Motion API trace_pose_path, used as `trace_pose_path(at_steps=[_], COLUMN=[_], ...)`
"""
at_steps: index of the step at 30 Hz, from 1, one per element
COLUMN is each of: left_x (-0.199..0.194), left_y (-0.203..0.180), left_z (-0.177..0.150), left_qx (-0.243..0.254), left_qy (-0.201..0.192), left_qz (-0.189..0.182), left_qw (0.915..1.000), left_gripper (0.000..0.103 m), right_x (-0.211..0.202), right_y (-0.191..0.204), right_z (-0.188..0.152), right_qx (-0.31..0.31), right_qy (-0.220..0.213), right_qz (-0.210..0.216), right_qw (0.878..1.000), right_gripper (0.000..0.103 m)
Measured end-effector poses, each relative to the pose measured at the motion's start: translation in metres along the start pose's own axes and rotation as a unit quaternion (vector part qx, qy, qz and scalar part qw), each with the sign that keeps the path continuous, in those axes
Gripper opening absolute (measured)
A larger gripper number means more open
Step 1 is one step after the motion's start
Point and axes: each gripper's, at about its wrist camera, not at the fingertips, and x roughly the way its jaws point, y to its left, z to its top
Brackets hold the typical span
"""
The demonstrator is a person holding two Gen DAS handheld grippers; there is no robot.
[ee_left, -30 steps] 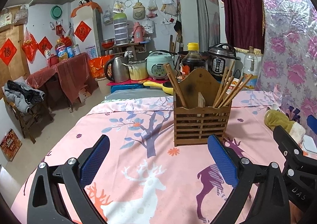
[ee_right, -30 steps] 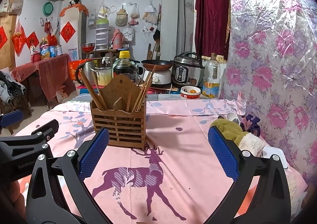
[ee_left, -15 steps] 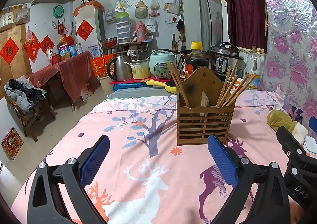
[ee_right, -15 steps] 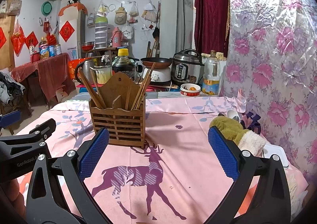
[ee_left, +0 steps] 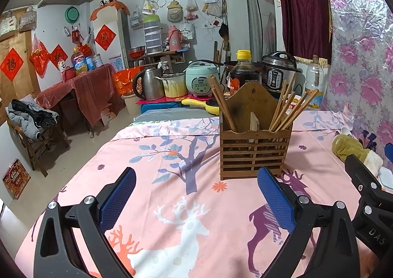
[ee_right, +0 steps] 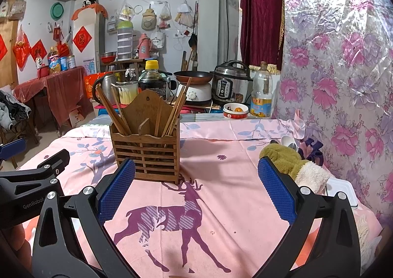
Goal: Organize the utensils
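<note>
Wooden holder stands upright on the pink deer-print cloth, slatted front toward both cameras, tall arched back panel on the far side. Two compartments are split by a low divider.

Chopsticks are stood in it on end, long axes near vertical and fanned. In the left view, the left-compartment group leans up and to the left; the right-compartment group leans up and to the right. Tips that are down cannot be made out through the slats.

Left gripper: jaws spread wide, nothing held, blue pads low over the cloth. Holder sits ahead and right of centre, its base just behind the right pad.

Right gripper: jaws also spread wide, nothing between them. Here the holder sits ahead and left of centre, its lower left corner overlapped by the left pad.

Seen only from the right wrist: a frying pan on a white cooker, a small bowl at the table's far edge, a white spoon by the green plush toy, a white box by the floral wall.

Seen only from the left wrist: a mint rice cooker, a yellow pan handle, and the chair with clothes in fuller view.

Each view catches the other gripper's black frame at its edge.
</note>
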Motion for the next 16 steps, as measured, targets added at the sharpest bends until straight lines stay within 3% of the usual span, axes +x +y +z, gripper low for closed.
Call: trace_pose_path(at_steps=[16], left_x=[-0.0016], left_y=[-0.0076], left_z=[-0.0029], left_qx=[0.019], left_qy=[-0.012], left_qz=[0.006], left_qw=[0.9997], left_gripper=[0.097], right_x=[0.0007], right_y=[-0.0014], right_z=[0.0000], right_qx=[0.001], right_qy=[-0.001], right_qz=[-0.001], right_qw=[1.000], right_gripper=[0.097])
